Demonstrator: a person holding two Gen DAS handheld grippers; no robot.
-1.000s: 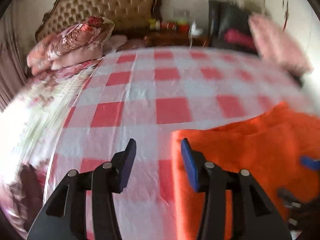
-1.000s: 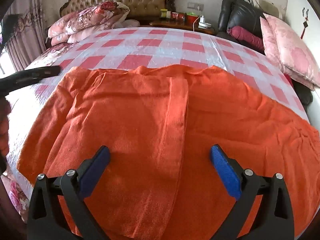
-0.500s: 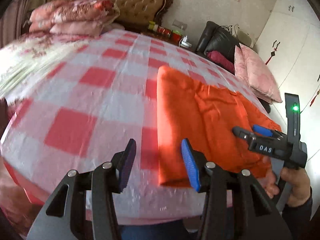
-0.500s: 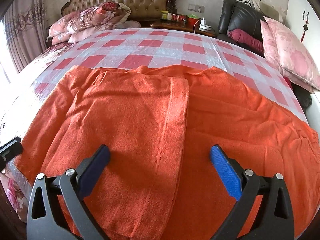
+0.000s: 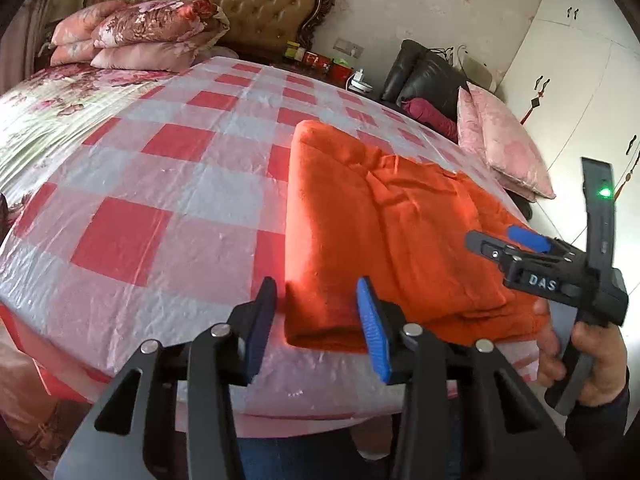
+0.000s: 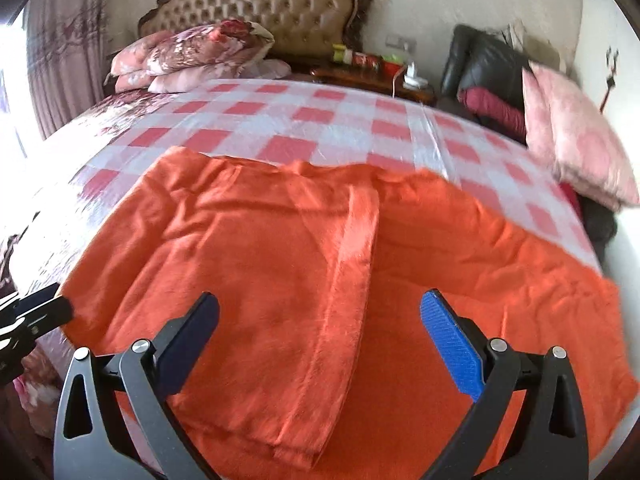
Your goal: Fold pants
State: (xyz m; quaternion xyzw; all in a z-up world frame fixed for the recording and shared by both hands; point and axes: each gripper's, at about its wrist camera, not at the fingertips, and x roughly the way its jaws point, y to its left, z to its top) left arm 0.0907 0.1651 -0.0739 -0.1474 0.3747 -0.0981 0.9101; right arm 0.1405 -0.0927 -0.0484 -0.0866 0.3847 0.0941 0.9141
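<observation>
The left tool [image 5: 316,322], jaws parted and empty, hovers at the near left corner of the orange pants [image 5: 384,232] on the bed [image 5: 160,184]. Take both layers at that corner. "DAS" is printed on the right tool [image 5: 524,240].

From the right wrist, the right tool [image 6: 320,326] gapes wide, empty, above the pants [image 6: 280,272]; match heights when lifting.

place: home bedroom | cues: bed [image 5: 168,184], tufted headboard [image 6: 280,12], pillows [image 5: 152,36], wardrobe [image 5: 580,72]
</observation>
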